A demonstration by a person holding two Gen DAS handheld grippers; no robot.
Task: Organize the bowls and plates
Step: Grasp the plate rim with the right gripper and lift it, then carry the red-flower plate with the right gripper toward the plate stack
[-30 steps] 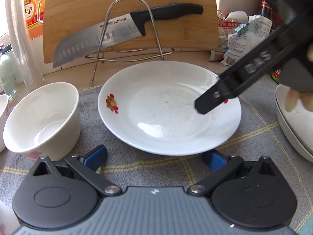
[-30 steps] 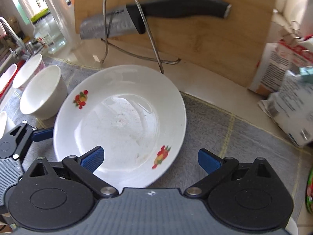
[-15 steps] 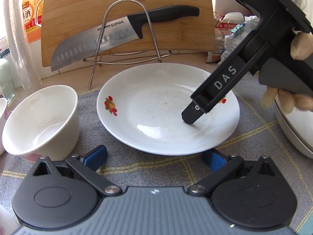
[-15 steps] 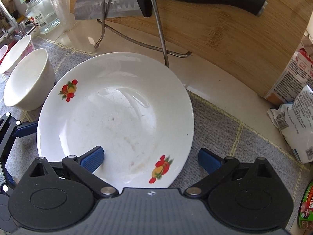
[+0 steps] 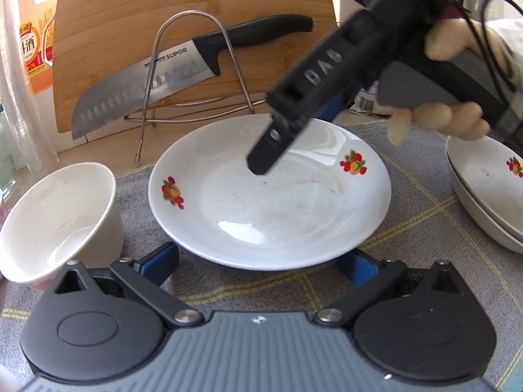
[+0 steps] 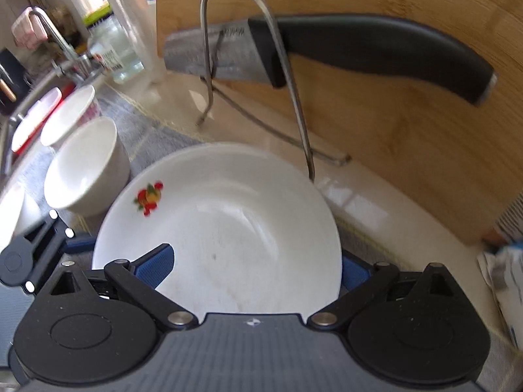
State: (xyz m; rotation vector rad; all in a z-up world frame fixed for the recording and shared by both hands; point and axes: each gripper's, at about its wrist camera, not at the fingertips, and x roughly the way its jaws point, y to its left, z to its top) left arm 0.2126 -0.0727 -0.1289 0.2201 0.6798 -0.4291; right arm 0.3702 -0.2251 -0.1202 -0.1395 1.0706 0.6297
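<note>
In the left wrist view, the left gripper [image 5: 258, 261] has its blue fingers [image 5: 160, 259] wide apart and they hold nothing; they stand low on the grey cloth [image 5: 408, 215], one at each side of the near rim of the white plate [image 5: 271, 209], which lies flat on the cloth and carries small fruit pictures; a white bowl [image 5: 55, 219] stands just beside the plate on the left, and two stacked plates [image 5: 487, 192] lie at the right edge; the right gripper [image 5: 294, 124], held by a hand [image 5: 441, 111], hangs tilted above the far part of the plate; behind it a knife [image 5: 170, 78] rests in a wire rack [image 5: 196, 62] against a wooden cutting board [image 5: 183, 23] on the worktop [image 5: 98, 153]. In the right wrist view, the right gripper [image 6: 256, 269] is also spread wide with nothing between its fingers [image 6: 157, 266]; the left finger is over the inside of the plate [image 6: 228, 228] and the right finger is just outside its right rim, but I cannot tell if they touch it; the bowl [image 6: 85, 166] stands just left of the plate, and another bowl [image 6: 65, 117] stands behind it; the picture is blurred here.
</note>
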